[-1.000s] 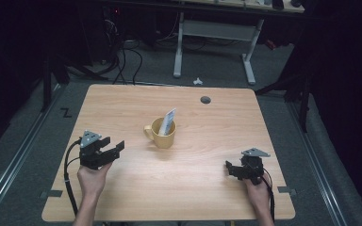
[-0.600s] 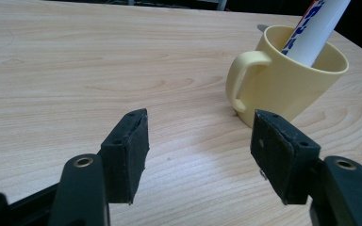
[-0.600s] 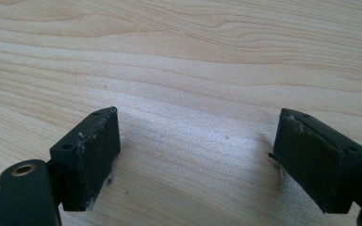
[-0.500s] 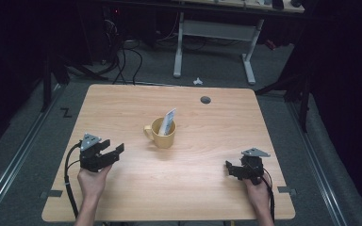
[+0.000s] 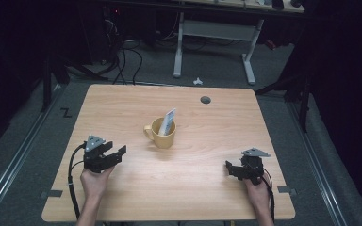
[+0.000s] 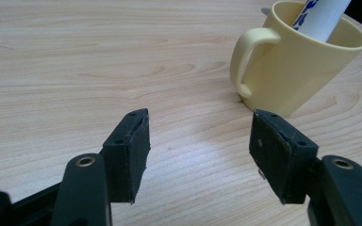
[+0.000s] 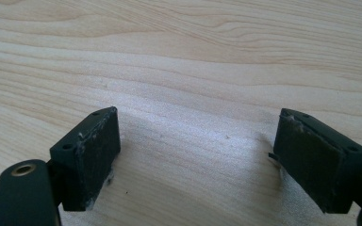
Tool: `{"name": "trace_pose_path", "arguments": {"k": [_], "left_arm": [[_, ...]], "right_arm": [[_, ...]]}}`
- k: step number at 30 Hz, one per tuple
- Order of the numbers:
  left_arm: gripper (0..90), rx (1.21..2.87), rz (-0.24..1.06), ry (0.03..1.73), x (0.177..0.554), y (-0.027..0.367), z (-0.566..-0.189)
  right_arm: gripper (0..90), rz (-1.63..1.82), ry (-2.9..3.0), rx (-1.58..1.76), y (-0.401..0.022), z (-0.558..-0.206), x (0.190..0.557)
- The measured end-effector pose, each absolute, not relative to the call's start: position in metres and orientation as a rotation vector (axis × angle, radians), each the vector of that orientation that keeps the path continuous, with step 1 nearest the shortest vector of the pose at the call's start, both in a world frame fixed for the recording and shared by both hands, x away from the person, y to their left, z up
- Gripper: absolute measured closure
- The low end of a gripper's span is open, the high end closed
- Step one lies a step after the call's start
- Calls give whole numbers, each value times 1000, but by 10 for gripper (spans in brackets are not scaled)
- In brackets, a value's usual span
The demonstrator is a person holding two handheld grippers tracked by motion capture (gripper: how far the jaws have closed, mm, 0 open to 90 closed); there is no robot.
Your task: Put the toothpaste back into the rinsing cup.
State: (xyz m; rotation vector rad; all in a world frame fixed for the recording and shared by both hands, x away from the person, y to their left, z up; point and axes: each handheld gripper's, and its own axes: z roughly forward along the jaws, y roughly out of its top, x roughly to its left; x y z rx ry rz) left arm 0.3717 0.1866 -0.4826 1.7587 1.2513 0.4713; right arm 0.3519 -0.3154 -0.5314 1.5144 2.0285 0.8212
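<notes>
looking at the yellow mug [image 5: 162, 134], i see it standing upright at the middle of the wooden table [image 5: 207, 197], its handle turned toward the left edge, with a white tube printed in blue [image 5: 168, 121] leaning inside it, the top tipped far and right. the tube's long axis runs steeply up from the mug's bottom, so i judge a grab on it would have to come from above the rim.

my left gripper [image 5: 115, 151] sits near and left of the mug, its jaws apart with nothing between them, aimed right and slightly far at the handle side. in the left gripper view the mug [image 6: 297, 61] lies ahead and off to the right of the jaws' line, handle nearest, bare wood in between. my right gripper [image 5: 230, 168] rests near the right side, well apart from the mug, jaws also spread and empty over plain wood.

i reckon the left hand is the closer one. nothing stands between either gripper and the mug; a small dark grommet hole [image 5: 205, 100] lies farther back on the table, out of the way.
</notes>
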Motion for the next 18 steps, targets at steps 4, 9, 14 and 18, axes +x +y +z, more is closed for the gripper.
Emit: {"name": "trace_pose_path", "arguments": {"k": [4, 9, 14, 18], "left_arm": [[394, 1777, 471, 1250, 373, 183, -485], [395, 1793, 475, 1248, 376, 178, -489], [398, 1804, 490, 1247, 378, 175, -493], [410, 1803, 481, 1264, 380, 174, -499]], "right_arm": [[153, 821, 2028, 1516, -315, -531, 352], [154, 821, 2027, 1519, -315, -531, 352], [154, 820, 2028, 1516, -315, -531, 352], [154, 821, 2027, 1520, -315, -531, 352]]}}
